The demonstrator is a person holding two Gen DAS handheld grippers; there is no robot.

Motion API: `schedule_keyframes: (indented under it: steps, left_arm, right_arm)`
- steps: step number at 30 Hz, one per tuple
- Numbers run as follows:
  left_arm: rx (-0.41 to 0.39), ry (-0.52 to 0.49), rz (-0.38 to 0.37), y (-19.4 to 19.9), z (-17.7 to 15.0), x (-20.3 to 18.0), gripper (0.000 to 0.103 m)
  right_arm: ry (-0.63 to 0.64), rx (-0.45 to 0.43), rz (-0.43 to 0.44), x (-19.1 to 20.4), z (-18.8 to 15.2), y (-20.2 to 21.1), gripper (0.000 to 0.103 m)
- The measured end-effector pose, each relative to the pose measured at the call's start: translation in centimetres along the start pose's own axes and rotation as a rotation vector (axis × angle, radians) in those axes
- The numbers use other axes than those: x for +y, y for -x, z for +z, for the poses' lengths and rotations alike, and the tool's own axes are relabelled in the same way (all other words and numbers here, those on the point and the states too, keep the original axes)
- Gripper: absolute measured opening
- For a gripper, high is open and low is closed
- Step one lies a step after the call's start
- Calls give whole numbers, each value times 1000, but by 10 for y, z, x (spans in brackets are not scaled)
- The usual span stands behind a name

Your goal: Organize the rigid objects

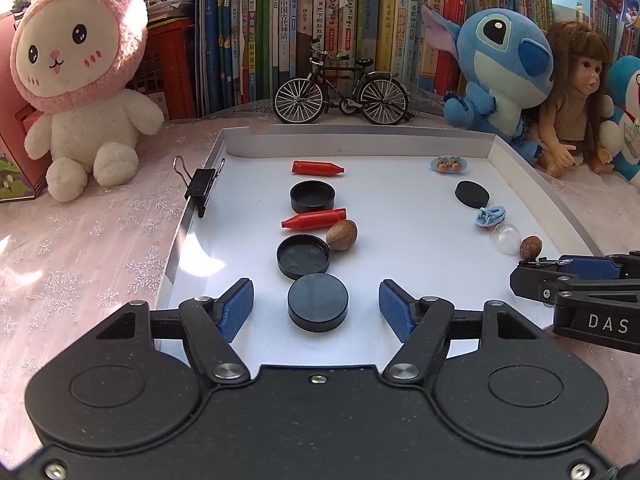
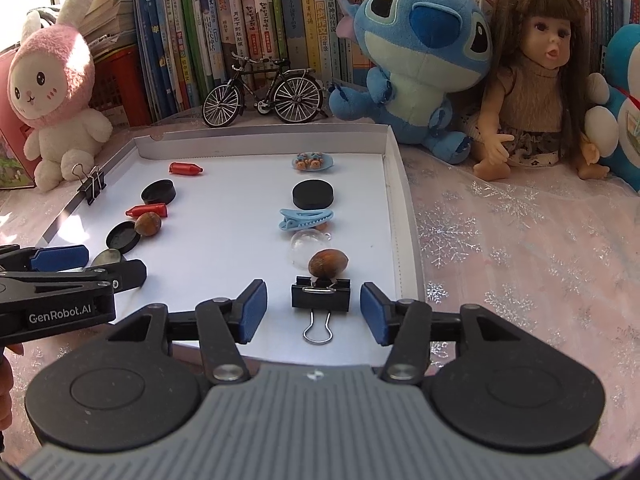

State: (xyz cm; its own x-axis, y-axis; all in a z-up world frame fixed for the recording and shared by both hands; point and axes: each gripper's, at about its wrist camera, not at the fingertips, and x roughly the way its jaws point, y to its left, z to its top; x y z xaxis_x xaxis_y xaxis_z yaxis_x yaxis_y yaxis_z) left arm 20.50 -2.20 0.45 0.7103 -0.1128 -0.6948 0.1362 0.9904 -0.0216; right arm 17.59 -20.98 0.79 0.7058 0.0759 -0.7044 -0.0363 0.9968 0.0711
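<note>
Left tool [image 1: 316,306] spread wide, blue pads clear of the solid black round puck [image 1: 318,302] lying between them near the white shallow tray's [image 1: 400,152] front edge. Right tool [image 2: 314,310] likewise spread, flanking the black metal binder clip [image 2: 321,295] without touching. Bare white floor runs mid-tray; object columns hug both sides toward the back wall.

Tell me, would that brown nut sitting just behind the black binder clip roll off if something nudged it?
Probably. The nut looks rounded and smooth, so it would likely roll. It seems to touch the binder clip, which may block it that way. Its hard-looking shell could slip between the pads.
</note>
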Motion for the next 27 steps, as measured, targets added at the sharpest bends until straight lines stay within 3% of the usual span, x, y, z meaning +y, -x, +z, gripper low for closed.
schedule_keyframes:
  steps: [8, 27]
  left_arm:
    - [-14, 6, -19, 11, -1, 1, 79]
    - [-103, -26, -58, 62, -6, -5, 84]
  right_arm:
    - [5, -37, 2, 3, -1, 9, 83]
    - [30, -119, -4, 6, -8, 43, 99]
